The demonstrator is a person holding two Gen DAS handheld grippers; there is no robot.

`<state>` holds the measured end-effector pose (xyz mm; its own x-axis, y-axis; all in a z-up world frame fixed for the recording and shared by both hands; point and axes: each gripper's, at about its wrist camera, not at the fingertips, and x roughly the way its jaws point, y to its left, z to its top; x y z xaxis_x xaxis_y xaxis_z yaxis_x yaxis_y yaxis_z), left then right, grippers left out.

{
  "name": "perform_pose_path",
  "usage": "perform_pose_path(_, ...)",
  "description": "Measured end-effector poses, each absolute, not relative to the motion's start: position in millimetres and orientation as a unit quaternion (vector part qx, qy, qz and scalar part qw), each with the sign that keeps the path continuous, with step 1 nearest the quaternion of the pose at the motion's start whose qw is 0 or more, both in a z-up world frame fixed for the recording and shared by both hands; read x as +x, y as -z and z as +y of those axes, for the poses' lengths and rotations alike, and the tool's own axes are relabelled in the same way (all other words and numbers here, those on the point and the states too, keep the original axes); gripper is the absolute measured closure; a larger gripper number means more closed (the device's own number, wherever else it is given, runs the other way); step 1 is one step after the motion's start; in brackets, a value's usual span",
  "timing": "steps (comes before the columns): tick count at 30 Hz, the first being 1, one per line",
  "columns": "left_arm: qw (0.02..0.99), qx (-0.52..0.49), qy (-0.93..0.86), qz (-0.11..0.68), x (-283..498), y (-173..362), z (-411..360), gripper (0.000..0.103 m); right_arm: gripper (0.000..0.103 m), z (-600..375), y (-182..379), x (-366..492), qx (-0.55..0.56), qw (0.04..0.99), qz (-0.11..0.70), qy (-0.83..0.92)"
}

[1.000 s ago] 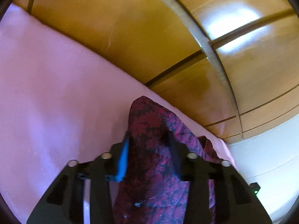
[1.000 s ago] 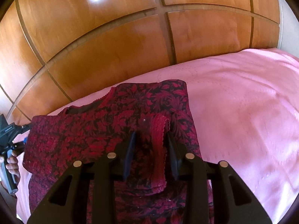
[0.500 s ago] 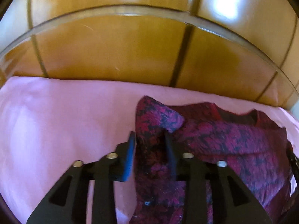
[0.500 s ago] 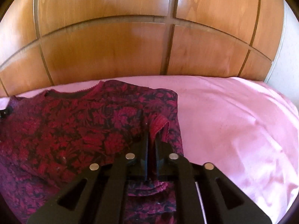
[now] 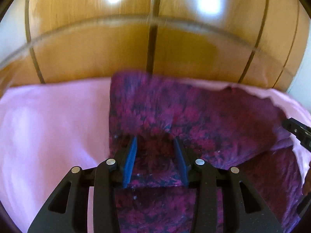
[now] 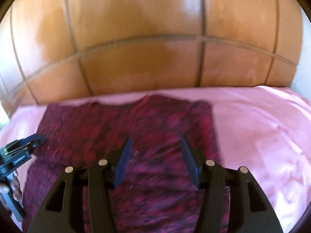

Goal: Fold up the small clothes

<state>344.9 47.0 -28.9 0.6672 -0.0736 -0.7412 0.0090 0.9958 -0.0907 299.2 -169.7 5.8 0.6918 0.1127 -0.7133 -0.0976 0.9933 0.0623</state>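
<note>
A dark red floral top (image 5: 194,116) lies on a pink sheet (image 5: 48,126), folded over on itself with the neckline toward the wooden headboard. It also shows in the right wrist view (image 6: 136,128). My left gripper (image 5: 155,145) is open just above the garment's left folded edge, with cloth lying between the fingers but not clamped. My right gripper (image 6: 155,151) is open over the garment's right part and holds nothing. The left gripper's body shows at the left edge of the right wrist view (image 6: 17,151). The right gripper's tip shows at the right edge of the left wrist view (image 5: 297,130).
A glossy wooden headboard (image 6: 155,48) rises right behind the sheet. The pink sheet (image 6: 262,136) spreads to the right of the garment and to its left. A white wall (image 5: 303,62) shows at the far right.
Both grippers have opened and let go of the cloth they pinched. The lifted folds have dropped and the garment now lies flatter. Both views are blurred by motion.
</note>
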Motion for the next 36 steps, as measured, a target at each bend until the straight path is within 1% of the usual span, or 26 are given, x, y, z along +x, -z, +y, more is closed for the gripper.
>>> perform_pose_path(2,0.912,-0.044,0.020,0.408,347,40,52,0.065,0.050,-158,16,303,-0.021,0.909,0.413,-0.047)
perform_pose_path(4,0.911,-0.050,0.015,0.409,351,38,51,0.065,0.050,-156,30,303,-0.024,0.914,0.404,-0.042)
perform_pose_path(9,0.916,-0.044,-0.010,0.400,341,27,41,0.065,0.048,-154,33,306,-0.031,0.917,0.395,-0.036)
perform_pose_path(11,0.918,-0.045,-0.012,0.393,328,23,40,0.060,0.048,-154,32,304,-0.029,0.918,0.393,-0.036)
perform_pose_path(12,0.922,-0.046,-0.013,0.384,319,19,40,0.053,0.048,-155,33,305,-0.028,0.919,0.392,-0.036)
perform_pose_path(13,0.924,-0.046,-0.016,0.378,312,16,45,0.047,0.048,-154,32,303,-0.027,0.920,0.390,-0.035)
perform_pose_path(16,0.929,-0.048,-0.014,0.366,296,9,48,0.047,0.046,-156,28,295,-0.025,0.921,0.386,-0.033)
perform_pose_path(18,0.931,-0.043,-0.012,0.361,289,5,48,0.047,0.039,-158,23,291,-0.015,0.922,0.386,-0.034)
perform_pose_path(19,0.933,-0.041,-0.011,0.358,285,4,48,0.047,0.038,-160,19,287,-0.008,0.923,0.384,-0.035)
perform_pose_path(24,0.936,-0.038,-0.003,0.349,277,-3,49,0.047,0.037,-173,2,277,0.011,0.927,0.373,-0.027)
perform_pose_path(28,0.937,-0.029,0.003,0.347,273,-3,45,0.047,0.039,-190,-6,272,0.037,0.931,0.363,-0.004)
perform_pose_path(30,0.935,-0.031,0.007,0.352,274,-1,45,0.047,0.044,-199,-6,275,0.043,0.929,0.367,0.016)
perform_pose_path(36,0.932,-0.035,0.007,0.360,273,7,48,0.047,0.056,-227,2,278,0.090,0.919,0.380,0.046)
